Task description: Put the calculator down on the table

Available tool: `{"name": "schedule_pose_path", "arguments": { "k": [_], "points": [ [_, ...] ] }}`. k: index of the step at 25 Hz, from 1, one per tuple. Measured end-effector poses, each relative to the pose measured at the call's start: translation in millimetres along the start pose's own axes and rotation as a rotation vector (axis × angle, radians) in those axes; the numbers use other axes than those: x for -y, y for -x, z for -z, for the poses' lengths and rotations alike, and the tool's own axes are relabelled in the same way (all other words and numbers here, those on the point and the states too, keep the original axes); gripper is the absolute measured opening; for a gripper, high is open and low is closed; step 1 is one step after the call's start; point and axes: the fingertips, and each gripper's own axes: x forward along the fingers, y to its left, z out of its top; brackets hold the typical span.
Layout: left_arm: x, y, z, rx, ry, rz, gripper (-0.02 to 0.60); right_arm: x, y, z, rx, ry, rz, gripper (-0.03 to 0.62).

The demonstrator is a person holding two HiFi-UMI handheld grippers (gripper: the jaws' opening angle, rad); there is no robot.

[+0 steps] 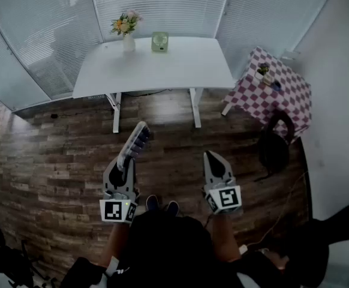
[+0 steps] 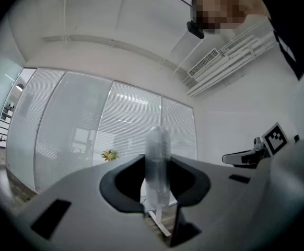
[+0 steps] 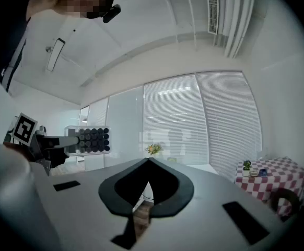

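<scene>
Head view, looking down on a standing person: the left gripper (image 1: 126, 164) pinches the calculator (image 1: 136, 141) by its near end, aimed at the far white surface (image 1: 180, 65) well beyond it, apparently for setting down there, while the right gripper (image 1: 214, 158) is pressed together, empty.

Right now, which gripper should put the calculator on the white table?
Left. The left gripper grips the calculator between its jaws; the right gripper is shut and empty. The table stands ahead of both.
</scene>
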Motion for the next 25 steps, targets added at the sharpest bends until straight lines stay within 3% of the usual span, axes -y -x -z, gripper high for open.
{"name": "schedule_pose_path", "arguments": {
  "k": [12,18,25],
  "points": [
    [21,8,-2,0.004,-0.020,-0.009,0.101,14,5,-14,-0.012,0.010,-0.020,0.003],
    [15,7,2,-0.029,-0.011,-0.017,0.101,12,-1,-16,0.014,-0.070,-0.046,0.004],
    [23,-6,11,-0.020,-0.005,-0.012,0.101,20,-4,-4,0.003,0.040,-0.005,0.005]
  ]
}}
